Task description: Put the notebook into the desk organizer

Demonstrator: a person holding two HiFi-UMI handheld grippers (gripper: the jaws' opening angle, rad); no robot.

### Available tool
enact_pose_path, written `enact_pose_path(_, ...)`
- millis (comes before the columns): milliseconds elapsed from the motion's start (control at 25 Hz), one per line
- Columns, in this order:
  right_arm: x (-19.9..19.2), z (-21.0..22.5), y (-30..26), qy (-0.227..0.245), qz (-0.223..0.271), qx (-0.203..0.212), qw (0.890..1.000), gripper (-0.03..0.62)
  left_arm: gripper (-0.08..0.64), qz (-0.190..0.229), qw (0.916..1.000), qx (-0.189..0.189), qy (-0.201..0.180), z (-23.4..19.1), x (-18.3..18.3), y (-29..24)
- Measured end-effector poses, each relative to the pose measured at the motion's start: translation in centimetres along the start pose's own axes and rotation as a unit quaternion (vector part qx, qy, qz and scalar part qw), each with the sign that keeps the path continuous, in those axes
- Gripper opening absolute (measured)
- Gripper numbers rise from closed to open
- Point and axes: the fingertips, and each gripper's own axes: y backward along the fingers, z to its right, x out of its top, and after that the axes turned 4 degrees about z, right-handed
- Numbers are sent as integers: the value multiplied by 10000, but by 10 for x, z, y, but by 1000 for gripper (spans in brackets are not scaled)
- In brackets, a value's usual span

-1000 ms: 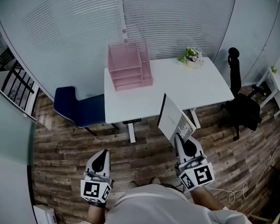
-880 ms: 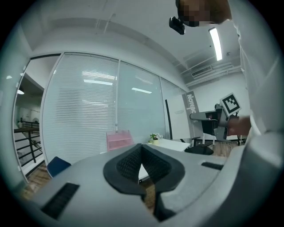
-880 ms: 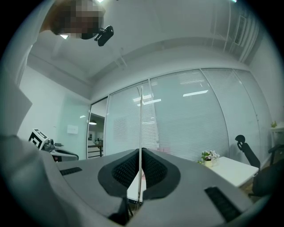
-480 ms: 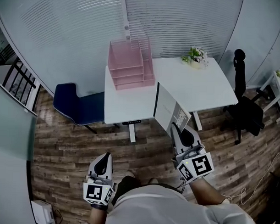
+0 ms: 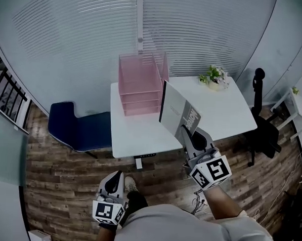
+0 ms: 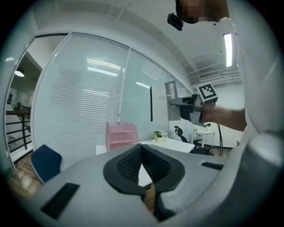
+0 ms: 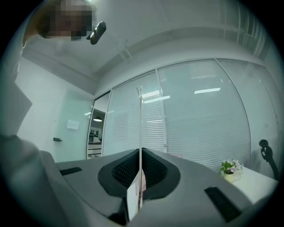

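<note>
My right gripper [image 5: 186, 135] clamps the notebook [image 5: 178, 112] upright near the pink desk organizer [image 5: 140, 85], not yet inside; my left gripper [image 5: 115, 177] hangs closed.

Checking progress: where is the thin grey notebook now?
Head view, right of centre: the thin grey notebook is held upright in the right gripper, seen against the white desk, right of the pink tiered organizer.

Translucent pink plastic organizer [image 5: 138, 87] — matt white desk [image 5: 140, 134], wood-plank floor [image 5: 60, 178].
</note>
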Motion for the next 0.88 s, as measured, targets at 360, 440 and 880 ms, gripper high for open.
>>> enact_pose_path(360,-39,25,-184,-377,-873,99,9954,18,8,27,9975,-690,-139,-102,29,-79)
enact_pose_path(440,-54,35,-219,-632,-1194,70,9908,18,8,-37,9972,-742,-90,-123,28,-89)
enact_pose_path(880,-151,69,-353,-2819,-3324,584,8981,18,8,-163,9976,-663,71,-177,19,-117)
